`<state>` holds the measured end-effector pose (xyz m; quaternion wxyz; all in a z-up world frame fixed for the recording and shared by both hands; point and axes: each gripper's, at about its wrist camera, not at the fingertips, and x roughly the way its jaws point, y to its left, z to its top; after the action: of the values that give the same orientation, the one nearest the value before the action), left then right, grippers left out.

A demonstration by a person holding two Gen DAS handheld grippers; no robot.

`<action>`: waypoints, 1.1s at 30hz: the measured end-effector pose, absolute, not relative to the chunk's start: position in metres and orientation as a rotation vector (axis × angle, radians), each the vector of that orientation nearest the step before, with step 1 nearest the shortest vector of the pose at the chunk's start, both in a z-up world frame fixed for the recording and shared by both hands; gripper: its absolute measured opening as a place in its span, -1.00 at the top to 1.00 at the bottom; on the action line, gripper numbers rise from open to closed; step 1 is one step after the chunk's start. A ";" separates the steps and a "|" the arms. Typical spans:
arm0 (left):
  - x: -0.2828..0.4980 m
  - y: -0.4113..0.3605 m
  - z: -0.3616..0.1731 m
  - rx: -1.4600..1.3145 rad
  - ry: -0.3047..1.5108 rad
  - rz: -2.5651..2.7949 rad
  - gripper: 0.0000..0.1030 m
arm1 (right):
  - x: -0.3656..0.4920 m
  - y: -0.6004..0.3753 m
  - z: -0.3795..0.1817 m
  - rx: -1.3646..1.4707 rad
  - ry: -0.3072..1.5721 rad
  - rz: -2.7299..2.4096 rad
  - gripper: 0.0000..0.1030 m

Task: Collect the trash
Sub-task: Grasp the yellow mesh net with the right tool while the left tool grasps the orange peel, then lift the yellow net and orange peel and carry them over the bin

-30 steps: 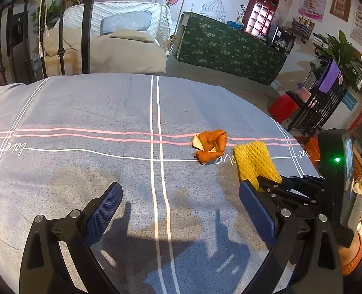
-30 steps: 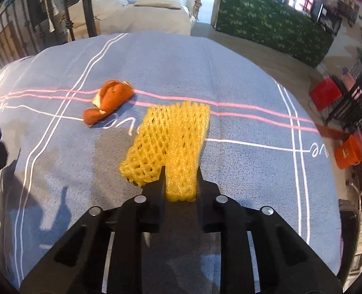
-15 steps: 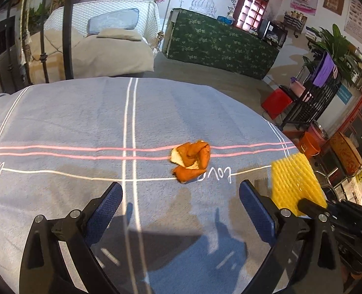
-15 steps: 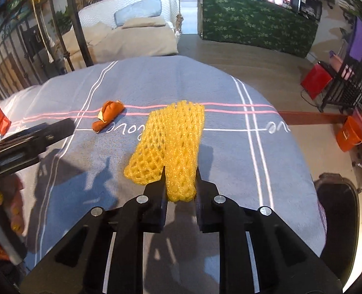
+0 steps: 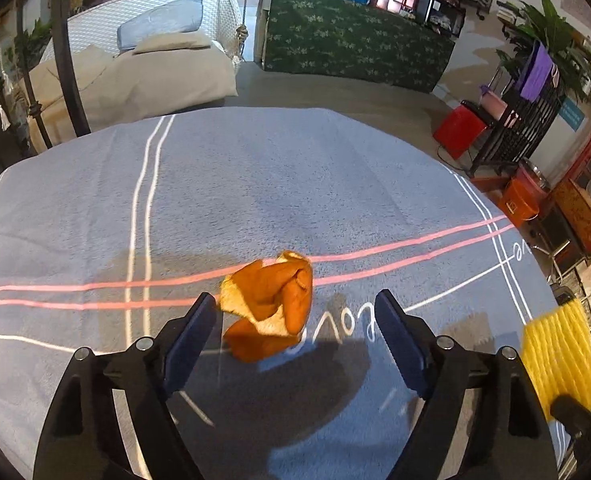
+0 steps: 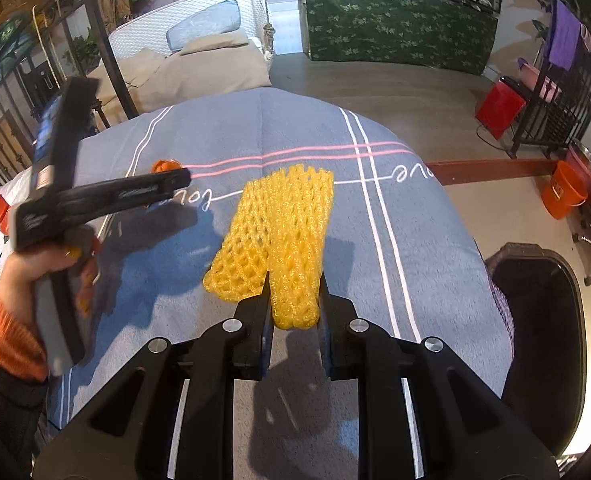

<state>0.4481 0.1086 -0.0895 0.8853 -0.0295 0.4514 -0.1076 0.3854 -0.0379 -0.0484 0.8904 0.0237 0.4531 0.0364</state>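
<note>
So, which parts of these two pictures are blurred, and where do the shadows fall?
Left wrist view: the crumpled orange peel is slightly soft, and the tool shadows fall on the grey striped cloth toward the camera. Right wrist view: the left tool is motion-blurred, while the yellow foam net stays sharp.

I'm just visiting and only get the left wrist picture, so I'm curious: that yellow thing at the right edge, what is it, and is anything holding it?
Observer: It is a yellow foam net, and the right gripper is shut on its near end; the rest hangs out over the cloth.
Operator: Is there somewhere to drop it?
Observer: A dark bin stands beside the table, on the right gripper's right side; its inside looks dark, contents unclear.
Operator: And my gripper, from over there?
Observer: The left gripper shows side-on, held in a hand with an orange cuff; it hides most of the orange peel.
</note>
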 end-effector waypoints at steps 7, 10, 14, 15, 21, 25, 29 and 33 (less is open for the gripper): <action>0.456 0.096 -0.096 -0.009 0.956 -0.190 -0.35 | 0.385 -0.043 -0.048 0.069 0.941 0.068 0.63; 0.458 0.099 -0.096 -0.006 0.950 -0.152 -0.05 | 0.384 -0.044 -0.049 0.079 0.945 0.065 0.63; 0.457 0.109 -0.096 -0.021 0.937 -0.134 0.19 | 0.382 -0.046 -0.050 0.086 0.947 0.062 0.63; 0.456 0.109 -0.096 -0.017 0.933 -0.131 0.20 | 0.381 -0.046 -0.050 0.087 0.946 0.060 0.63; 0.451 0.110 -0.091 -0.042 0.920 -0.128 0.22 | 0.377 -0.049 -0.047 0.091 0.942 0.050 0.63; 0.437 0.111 -0.082 -0.065 0.896 -0.142 0.22 | 0.374 -0.047 -0.045 0.091 0.932 0.046 0.63; 0.414 0.112 -0.071 -0.077 0.858 -0.156 0.22 | 0.369 -0.047 -0.045 0.098 0.919 0.050 0.63; 0.393 0.112 -0.058 -0.094 0.826 -0.177 0.38 | 0.359 -0.047 -0.044 0.095 0.899 0.052 0.63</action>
<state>0.3929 0.1123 -0.0584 0.9111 -0.0454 0.4005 -0.0860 0.3595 -0.0465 -0.0437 0.8991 0.0458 0.4345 0.0250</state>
